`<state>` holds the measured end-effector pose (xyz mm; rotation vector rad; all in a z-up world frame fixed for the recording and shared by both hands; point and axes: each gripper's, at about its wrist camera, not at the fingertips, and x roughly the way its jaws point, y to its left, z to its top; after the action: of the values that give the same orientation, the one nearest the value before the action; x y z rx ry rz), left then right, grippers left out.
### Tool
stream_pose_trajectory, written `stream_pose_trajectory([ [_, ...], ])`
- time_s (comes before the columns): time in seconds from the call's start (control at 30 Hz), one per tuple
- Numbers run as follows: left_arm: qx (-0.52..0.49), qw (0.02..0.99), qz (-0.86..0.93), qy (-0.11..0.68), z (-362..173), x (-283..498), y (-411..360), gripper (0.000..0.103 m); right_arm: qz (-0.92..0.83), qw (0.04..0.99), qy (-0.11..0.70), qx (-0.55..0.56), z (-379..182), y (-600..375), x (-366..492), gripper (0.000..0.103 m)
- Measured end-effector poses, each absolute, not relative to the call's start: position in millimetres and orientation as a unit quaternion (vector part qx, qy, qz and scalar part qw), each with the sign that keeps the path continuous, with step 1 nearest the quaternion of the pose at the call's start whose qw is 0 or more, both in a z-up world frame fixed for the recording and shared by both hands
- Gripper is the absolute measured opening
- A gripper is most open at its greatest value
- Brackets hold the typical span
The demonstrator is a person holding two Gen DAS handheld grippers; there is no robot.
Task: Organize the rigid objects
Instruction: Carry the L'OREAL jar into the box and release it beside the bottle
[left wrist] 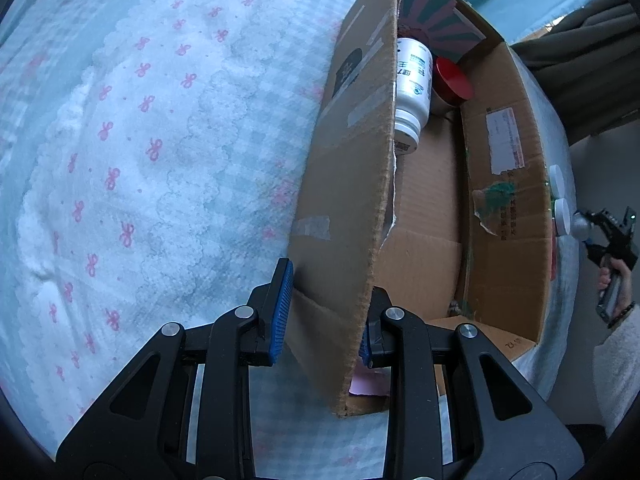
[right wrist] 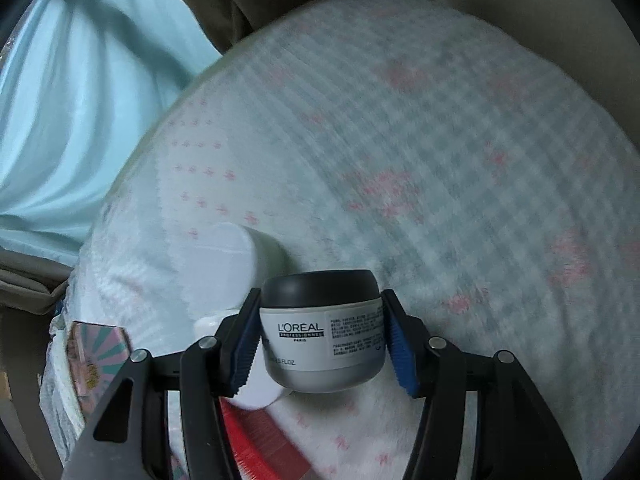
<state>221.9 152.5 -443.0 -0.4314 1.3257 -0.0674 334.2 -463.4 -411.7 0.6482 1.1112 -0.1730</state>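
Only my left camera shows the cardboard box (left wrist: 424, 216) on the bedspread (left wrist: 140, 140), with a white bottle (left wrist: 412, 88) and a red-lidded jar (left wrist: 452, 80) inside. My left gripper (left wrist: 324, 320) pinches the box wall, angled steeply down. Only the right view shows my right gripper (right wrist: 320, 344) clamping the black-lidded cream jar (right wrist: 322, 332), beside a white-capped container (right wrist: 240, 252).

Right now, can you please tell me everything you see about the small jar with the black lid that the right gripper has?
The jar is small, round and squat, with a dark domed lid and a pale grey-white body, plastic by its look. A black brand logo and a white label with fine print face the camera. It stands upright with the lid on, held between the blue pads of the right gripper, which press on its two sides. Behind it lies a white bottle on the blanket.
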Motion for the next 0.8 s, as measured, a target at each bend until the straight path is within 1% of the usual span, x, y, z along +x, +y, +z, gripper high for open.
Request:
stream_pose_trajectory([
  [0.23, -0.185, 0.763, -0.045, 0.617, -445, 222, 147, 0.024, -0.048, 0.812, 0.508, 0.283, -326, -420, 323, 0.053],
  [0.3, -0.185, 0.761, -0.048, 0.620, -446, 223, 147, 0.024, -0.030, 0.817, 0.507, 0.274, -301, -395, 320, 0.053],
  [0.43, -0.186, 0.757, -0.058, 0.624, -448, 226, 149, 0.024, 0.006, 0.822, 0.506, 0.263, -270, -335, 324, 0.053],
  [0.6, -0.168, 0.755, -0.078, 0.629, -447, 232, 148, 0.024, 0.052, 0.820, 0.509, 0.257, -253, -259, 329, 0.053],
  [0.8, -0.157, 0.751, -0.088, 0.635, -445, 236, 146, 0.024, 0.100, 0.809, 0.525, 0.244, -262, -165, 337, 0.053],
])
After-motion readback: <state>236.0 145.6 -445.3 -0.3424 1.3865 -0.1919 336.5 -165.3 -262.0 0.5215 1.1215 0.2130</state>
